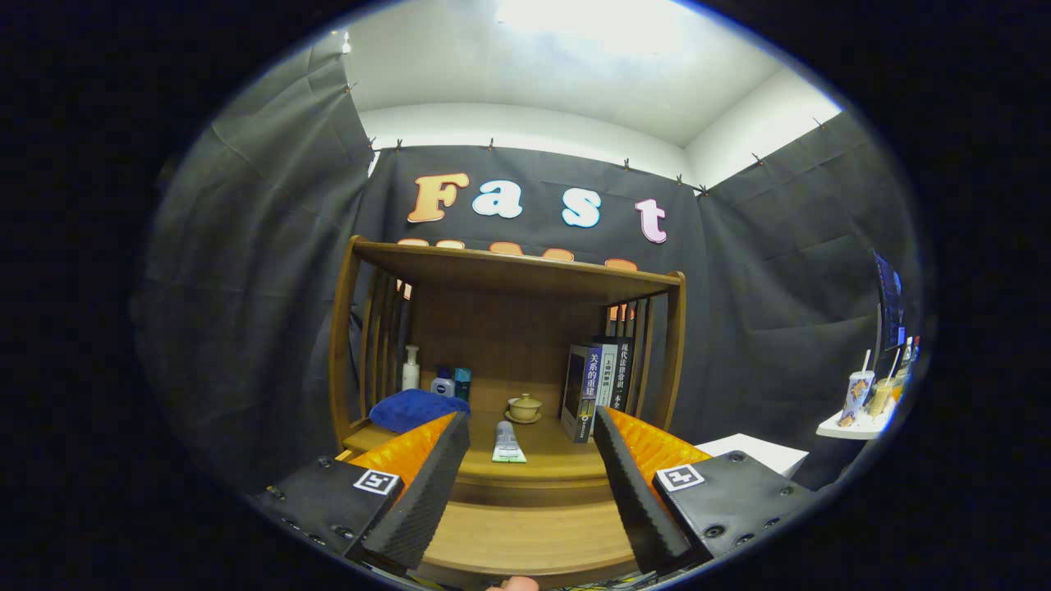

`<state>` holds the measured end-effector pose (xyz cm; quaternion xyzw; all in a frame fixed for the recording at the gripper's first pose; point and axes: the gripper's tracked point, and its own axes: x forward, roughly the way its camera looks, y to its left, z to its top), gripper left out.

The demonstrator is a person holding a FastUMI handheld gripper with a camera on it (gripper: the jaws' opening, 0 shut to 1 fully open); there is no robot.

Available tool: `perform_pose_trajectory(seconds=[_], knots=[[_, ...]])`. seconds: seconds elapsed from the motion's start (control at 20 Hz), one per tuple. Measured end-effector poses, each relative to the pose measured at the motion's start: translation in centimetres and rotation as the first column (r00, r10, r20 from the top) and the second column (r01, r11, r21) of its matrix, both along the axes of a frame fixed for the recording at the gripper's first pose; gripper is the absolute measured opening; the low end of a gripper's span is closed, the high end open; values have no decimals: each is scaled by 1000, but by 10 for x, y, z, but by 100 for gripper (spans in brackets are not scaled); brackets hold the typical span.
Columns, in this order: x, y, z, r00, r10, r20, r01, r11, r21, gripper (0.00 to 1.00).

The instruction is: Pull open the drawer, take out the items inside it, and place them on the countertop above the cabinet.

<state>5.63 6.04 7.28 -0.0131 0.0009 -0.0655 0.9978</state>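
Note:
My gripper (530, 420) is open, with nothing between its fingers, and it faces a wooden cabinet with a shelf hutch (517, 275). On the countertop (550, 464) just beyond the fingertips lies a white and green tube (507, 443). Behind it stands a small lidded tea cup on a saucer (524, 407). A folded blue towel (417, 409) rests by the left finger. Below the countertop's front edge a flat wooden surface (525, 538) juts out between the fingers. I cannot tell whether it is the drawer.
Several bottles (410, 368) stand at the back left of the countertop and upright books (595, 386) at the right. To the right are a white box (759, 453) and a small white shelf with cups (858, 410). A person's fingertip (513, 584) shows beneath the gripper.

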Motion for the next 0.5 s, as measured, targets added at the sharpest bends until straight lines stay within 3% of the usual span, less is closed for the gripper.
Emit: perform_pose_trajectory(seconds=[0.25,0.5], knots=[[-31,9,-44,999,39,-15,-39,999,10,98],[-66,18,-128,992,101,-81,-92,990,108,98]])
